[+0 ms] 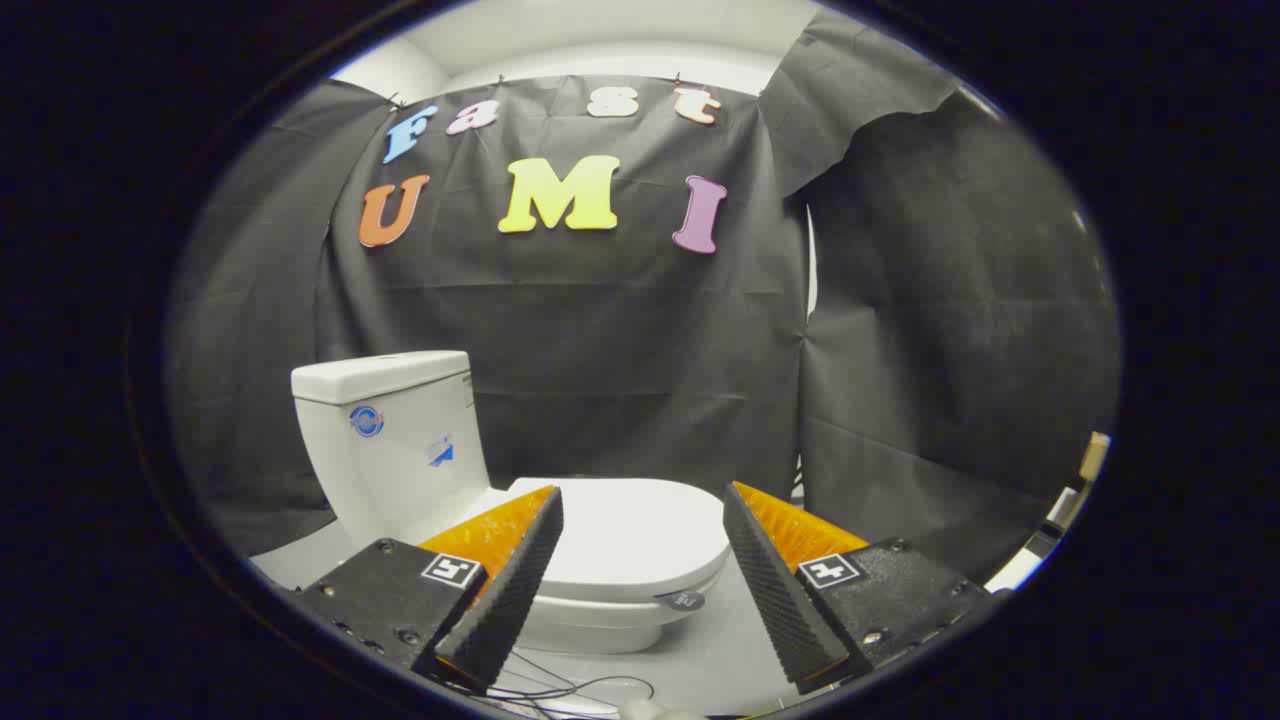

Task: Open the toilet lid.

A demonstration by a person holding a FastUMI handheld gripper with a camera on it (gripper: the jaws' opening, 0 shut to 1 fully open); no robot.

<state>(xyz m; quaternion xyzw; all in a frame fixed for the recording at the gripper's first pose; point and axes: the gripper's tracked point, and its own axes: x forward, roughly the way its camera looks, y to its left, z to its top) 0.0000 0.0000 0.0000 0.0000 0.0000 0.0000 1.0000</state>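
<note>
The gripper [640, 545] is hovering with its two fingers standing wide apart and gripping nothing, and the closed toilet lid [635, 535] is lying flat on the bowl just beyond and slightly below them, framed in the gap between them. The lid's long axis is running from the tank [385, 440], off to the left and farther back, toward the rounded front rim on the right nearest the fingers, so I am judging that free edge to be the side to reach under
</note>
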